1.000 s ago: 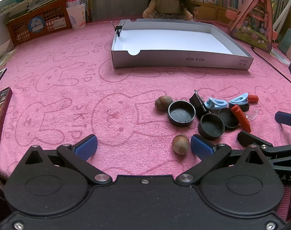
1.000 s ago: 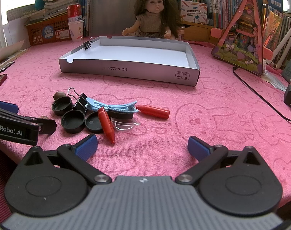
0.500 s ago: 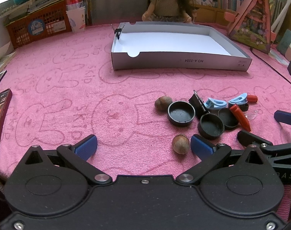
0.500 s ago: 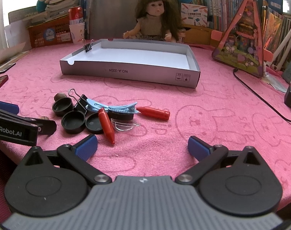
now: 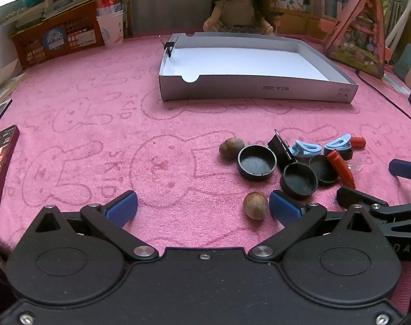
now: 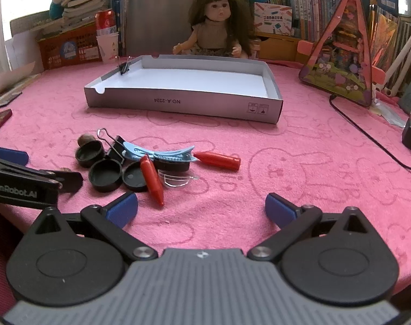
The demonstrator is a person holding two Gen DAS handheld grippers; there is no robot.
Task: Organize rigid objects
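A small pile lies on the pink cloth: black round caps [image 5: 256,159] [image 6: 105,172], a black binder clip [image 5: 281,147] [image 6: 114,146], blue hair clips [image 5: 305,149] [image 6: 162,151], red crayon-like pieces [image 5: 341,167] [image 6: 152,180] [image 6: 217,159], a clear plastic piece [image 6: 178,180] and two nuts [image 5: 255,205] [image 5: 231,147]. Behind it stands a shallow white box [image 5: 259,90] [image 6: 183,103] with a binder clip [image 5: 169,46] [image 6: 125,66] on its left wall. My left gripper [image 5: 202,207] is open, its right pad beside the near nut. My right gripper [image 6: 201,210] is open and holds nothing.
A doll [image 6: 219,21], a red basket [image 5: 59,40], a can and paper cup [image 5: 110,16] and a pink triangular toy house [image 6: 343,54] line the back edge. A phone [image 5: 0,170] lies at the left; a black cable [image 6: 368,140] runs at the right.
Both views have tilted down slightly, so the box and the doll sit lower in the frames. The objects on the cloth have not moved and both grippers stay open.
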